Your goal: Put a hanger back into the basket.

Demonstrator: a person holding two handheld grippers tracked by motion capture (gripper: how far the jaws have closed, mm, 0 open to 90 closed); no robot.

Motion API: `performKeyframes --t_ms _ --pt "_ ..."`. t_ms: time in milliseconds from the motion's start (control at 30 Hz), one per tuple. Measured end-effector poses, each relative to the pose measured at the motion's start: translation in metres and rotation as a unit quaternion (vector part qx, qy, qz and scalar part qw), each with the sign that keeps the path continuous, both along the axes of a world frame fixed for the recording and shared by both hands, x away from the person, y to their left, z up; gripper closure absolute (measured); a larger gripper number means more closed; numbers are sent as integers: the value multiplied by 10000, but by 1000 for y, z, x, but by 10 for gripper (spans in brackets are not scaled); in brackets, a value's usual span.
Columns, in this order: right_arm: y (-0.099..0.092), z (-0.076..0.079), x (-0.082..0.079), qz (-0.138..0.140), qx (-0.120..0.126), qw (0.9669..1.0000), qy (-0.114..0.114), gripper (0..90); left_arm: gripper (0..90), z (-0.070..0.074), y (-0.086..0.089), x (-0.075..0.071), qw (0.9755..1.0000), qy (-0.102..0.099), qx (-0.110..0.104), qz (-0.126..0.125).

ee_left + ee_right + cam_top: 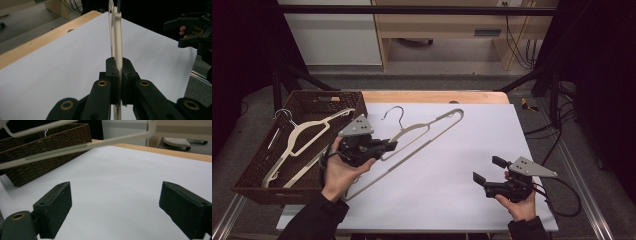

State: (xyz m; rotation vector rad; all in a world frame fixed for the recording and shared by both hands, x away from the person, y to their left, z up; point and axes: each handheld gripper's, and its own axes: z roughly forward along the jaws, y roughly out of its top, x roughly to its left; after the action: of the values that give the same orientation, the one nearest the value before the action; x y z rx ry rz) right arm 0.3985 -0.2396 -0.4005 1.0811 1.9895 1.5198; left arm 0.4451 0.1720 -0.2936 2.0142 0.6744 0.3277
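At the table's left, the left gripper [388, 146] is clenched on a cream hanger [422, 132], its jaws pinching one thin arm of the frame near the middle. In the left gripper view that arm [117, 37] runs straight up between the closed jaws and away over the white sheet [62, 65]. The hanger slants from the left hand [343, 172] up toward the table's far side, its metal hook [395, 112] pointing away, and one end seems lifted off the sheet.

Judging by its thin frame, the hanger is light and fairly stiff, with smooth bars that could twist in a narrow pinch. A hold near the neck below the hook would likely balance it better than one far out on an arm.

Low on the table's right side, the right gripper [491, 170] is released, its jaws spread wide with nothing between them. It sits well apart from the hanger, facing it.

A brown wicker basket [254, 170] stands just left of the left hand, at the table's edge, with a second hanger [304, 137] lying in it.
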Motion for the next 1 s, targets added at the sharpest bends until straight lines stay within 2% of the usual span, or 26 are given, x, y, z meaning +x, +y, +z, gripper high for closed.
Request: performKeyframes --t_ms 67,100,200,400,467,500,533,567,633,667,700,733,767,800,833,933,1000 --pt "-2 0 -1 -39 -37 10000 -24 70 863 12 12 1 9999 -148 12 40" --pt "-2 0 -1 -39 -37 10000 -24 70 863 12 12 1 9999 -148 12 40" --pt "-3 0 -1 -74 -113 9999 -29 57 863 24 26 4 9996 -281 25 60" --pt "-5 -1 0 -167 -142 9998 4 50 863 42 51 12 9988 -417 103 214" --pt "-6 -1 1 -168 -156 9997 14 49 863 47 64 17 9982 -440 167 363" --pt "-6 -1 1 -168 -156 9997 14 49 863 47 64 17 9982 -440 167 363" --pt "-7 -1 1 -189 -161 9997 4 49 863 49 76 22 9979 -444 134 445" --pt "-7 -1 1 -189 -161 9997 4 49 863 49 76 22 9979 -444 134 445" --pt "-8 -1 1 -209 -145 9997 -19 49 863 51 88 26 9977 -437 73 510" --pt "-8 0 0 -219 -143 9997 -21 48 863 51 101 30 9973 -442 68 590" --pt "-8 0 0 -219 -143 9997 -21 48 862 51 101 30 9973 -442 68 590" --pt "-9 0 1 -232 -146 9996 -24 47 862 50 114 33 9965 -466 92 687" --pt "-9 0 1 -232 -146 9996 -24 47 863 50 114 33 9965 -466 92 687" --pt "-9 -1 1 -245 -156 9996 -31 46 863 48 126 36 9958 -450 59 793" --pt "-9 -1 1 -245 -156 9996 -31 46 863 48 126 36 9958 -450 59 793" --pt "-9 -1 2 -247 -173 9995 -11 46 862 42 149 40 9949 -432 14 915" --pt "-9 -2 2 -246 -164 9996 -9 45 862 40 155 40 9945 -435 7 954"
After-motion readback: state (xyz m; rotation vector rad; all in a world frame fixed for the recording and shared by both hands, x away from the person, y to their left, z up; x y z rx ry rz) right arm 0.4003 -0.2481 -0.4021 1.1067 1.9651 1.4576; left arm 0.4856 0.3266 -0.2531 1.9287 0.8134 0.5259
